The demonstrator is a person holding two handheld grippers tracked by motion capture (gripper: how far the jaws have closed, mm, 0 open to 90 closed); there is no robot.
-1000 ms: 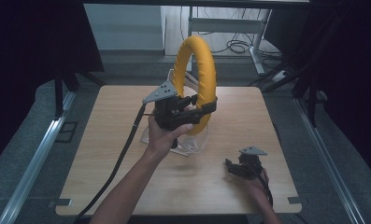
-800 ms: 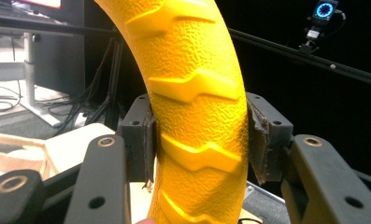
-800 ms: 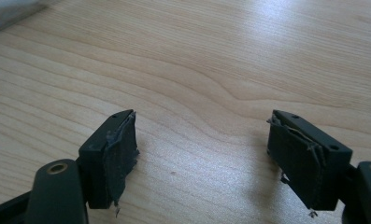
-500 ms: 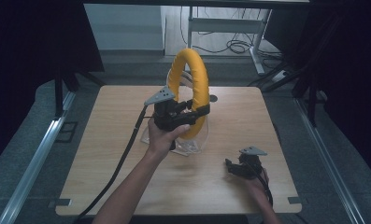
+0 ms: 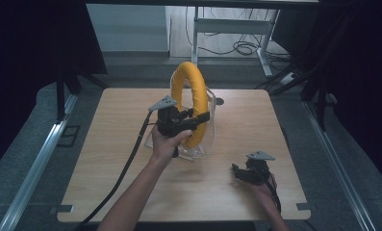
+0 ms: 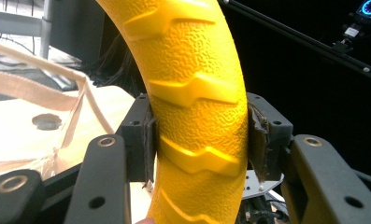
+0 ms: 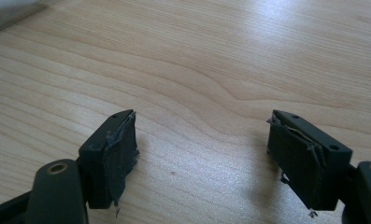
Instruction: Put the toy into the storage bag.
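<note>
yellow ring (image 5: 191, 103): a large, textured yellow ring with raised chevron ridges is held upright, on edge, above the middle of the wooden table (image 5: 107, 144); its lower part is seen inside a clear plastic bag (image 5: 205, 144), and whether it rests on the table cannot be told.
left gripper (image 5: 198, 118): it is closed on the yellow ring; in the left gripper view both pads (image 6: 148, 144) are pressed flat against opposite sides of the ring's band, with no gap visible on either side.
left hand (image 5: 165, 144): it is wrapped round the gripper body from below, with the forearm entering from the lower edge of the high view and the black cable trailing down toward the table's near-left edge.
clear plastic bag: it stands at the table's centre, just behind and to the right of the left hand; a tan-edged rim (image 6: 43, 88) is seen at the left of the left gripper view.
right gripper (image 5: 237, 172): its jaws are spread wide apart with nothing between them; it is held low over bare wood near the table's near-right corner, well apart from the ring.
right hand (image 5: 265, 185): it is seen behind the gripper, at the table's near edge.
surroundings: a dark floor, metal frame legs and loose cables are seen beyond the table's far edge.
</note>
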